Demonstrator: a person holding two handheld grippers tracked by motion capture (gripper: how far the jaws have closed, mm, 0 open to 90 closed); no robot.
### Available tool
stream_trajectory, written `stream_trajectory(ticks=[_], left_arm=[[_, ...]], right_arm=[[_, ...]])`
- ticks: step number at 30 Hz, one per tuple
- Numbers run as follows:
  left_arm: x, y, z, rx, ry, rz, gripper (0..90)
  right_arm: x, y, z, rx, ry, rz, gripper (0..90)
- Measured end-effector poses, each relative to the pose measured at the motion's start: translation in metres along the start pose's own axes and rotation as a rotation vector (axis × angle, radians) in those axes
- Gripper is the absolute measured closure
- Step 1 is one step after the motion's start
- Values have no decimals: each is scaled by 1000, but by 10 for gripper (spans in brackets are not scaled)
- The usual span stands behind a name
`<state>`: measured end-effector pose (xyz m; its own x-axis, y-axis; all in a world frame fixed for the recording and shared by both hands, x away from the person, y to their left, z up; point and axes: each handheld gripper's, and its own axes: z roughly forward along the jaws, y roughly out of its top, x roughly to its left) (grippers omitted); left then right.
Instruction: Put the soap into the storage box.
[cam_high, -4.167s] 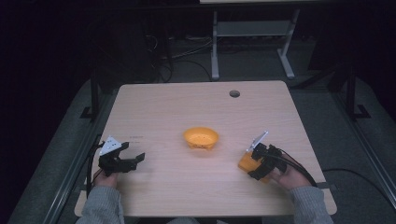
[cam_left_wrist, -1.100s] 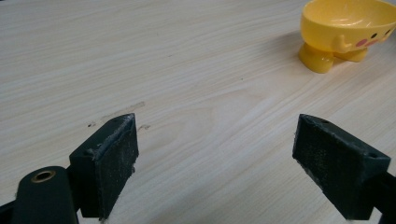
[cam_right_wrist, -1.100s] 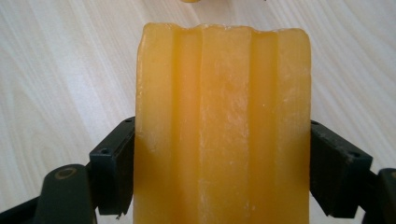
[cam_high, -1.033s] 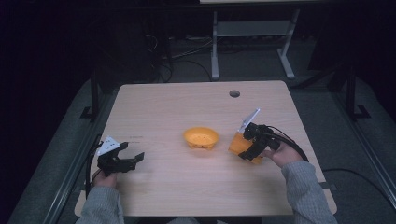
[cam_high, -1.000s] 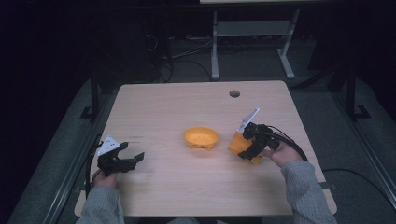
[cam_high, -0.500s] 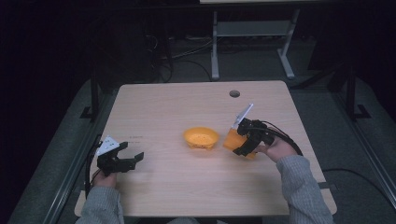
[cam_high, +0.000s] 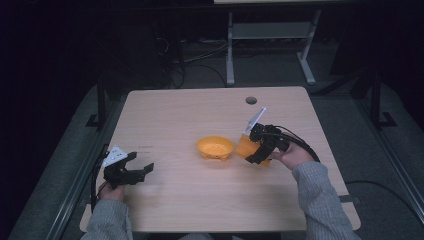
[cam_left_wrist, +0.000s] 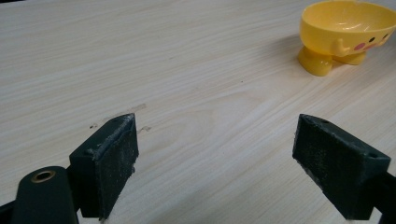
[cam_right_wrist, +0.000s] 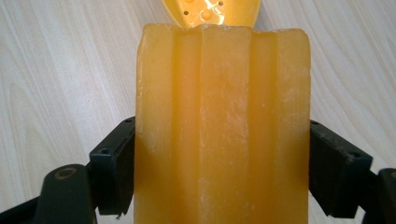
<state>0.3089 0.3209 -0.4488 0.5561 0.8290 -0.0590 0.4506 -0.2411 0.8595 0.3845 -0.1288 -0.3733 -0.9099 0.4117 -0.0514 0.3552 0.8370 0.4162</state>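
High view: right claw (cam_high: 258, 151) clamped on orange block (cam_high: 246, 147) just right of yellow bowl (cam_high: 215, 147); left claw (cam_high: 136, 170) gaping empty, near-left on surface (cam_high: 190, 115).

Table (cam_left_wrist: 196, 93): pale wood-grain laminate, smooth, matt. Bowl (cam_left_wrist: 348, 28): yellow plastic, glossy. Block (cam_right_wrist: 223, 126): orange, translucent, waxy, ribbed, faintly scuffed. Jaws: black matt plastic; inner pads (cam_left_wrist: 122, 158) rough, gritty. Sleeves (cam_high: 320, 200): grey knitted cloth.

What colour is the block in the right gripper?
Translucent orange block; clearest in the right gripper view.
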Motion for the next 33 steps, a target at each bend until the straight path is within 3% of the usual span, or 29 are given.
stream_trajectory(ticks=[33], left_arm=[[0,0,-1,-8,1,-6,138]], right_arm=[[-5,40,2,-1,22,-60,213]])
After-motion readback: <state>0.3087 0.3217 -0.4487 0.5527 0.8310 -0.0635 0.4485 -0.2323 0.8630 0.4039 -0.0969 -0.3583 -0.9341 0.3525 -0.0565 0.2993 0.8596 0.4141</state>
